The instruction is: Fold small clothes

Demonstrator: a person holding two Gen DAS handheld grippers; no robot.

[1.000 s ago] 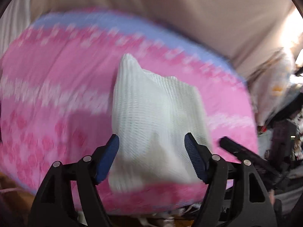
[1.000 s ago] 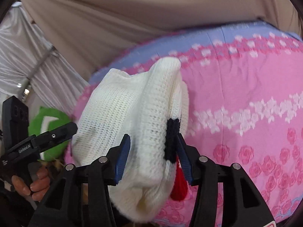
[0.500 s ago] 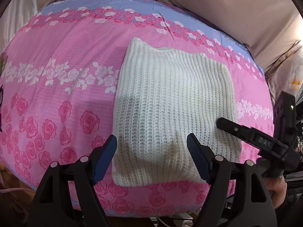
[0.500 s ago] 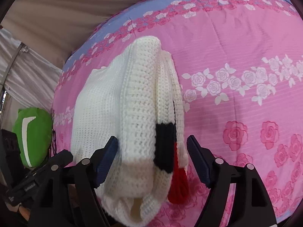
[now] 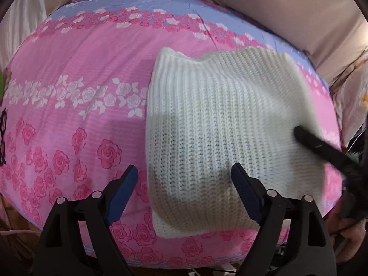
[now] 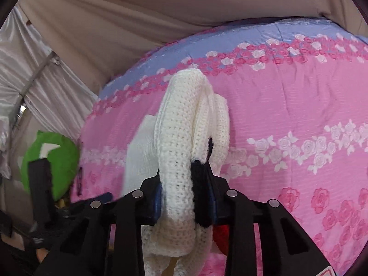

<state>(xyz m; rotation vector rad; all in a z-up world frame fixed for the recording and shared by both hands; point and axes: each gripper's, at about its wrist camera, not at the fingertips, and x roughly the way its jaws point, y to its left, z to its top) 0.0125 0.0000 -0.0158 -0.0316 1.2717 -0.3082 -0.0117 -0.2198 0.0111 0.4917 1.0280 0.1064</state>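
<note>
A white knit sweater (image 5: 218, 126) lies folded on the pink rose-print bedspread (image 5: 69, 92). My left gripper (image 5: 184, 172) hovers over the sweater's near left corner. Its jaws are opening and the knit shows between them, but the pads do not touch it. In the right wrist view my right gripper (image 6: 185, 184) is closing, and its pads press on the sweater's (image 6: 179, 126) thick bunched right edge, where a black patch (image 6: 200, 204) and a bit of red show. That gripper's black finger (image 5: 322, 149) lies over the sweater's right edge in the left wrist view.
The bedspread (image 6: 287, 103) has a blue band along its far edge, with beige fabric (image 6: 115, 23) hanging behind it. A green cushion (image 6: 53, 156) sits off the bed at the left of the right wrist view. The near bed edge lies just under both grippers.
The left gripper has sunk closer to the sweater and its jaws have spread. The right jaws opened wide around the sweater's edge, then closed on it, bunching that edge up.
</note>
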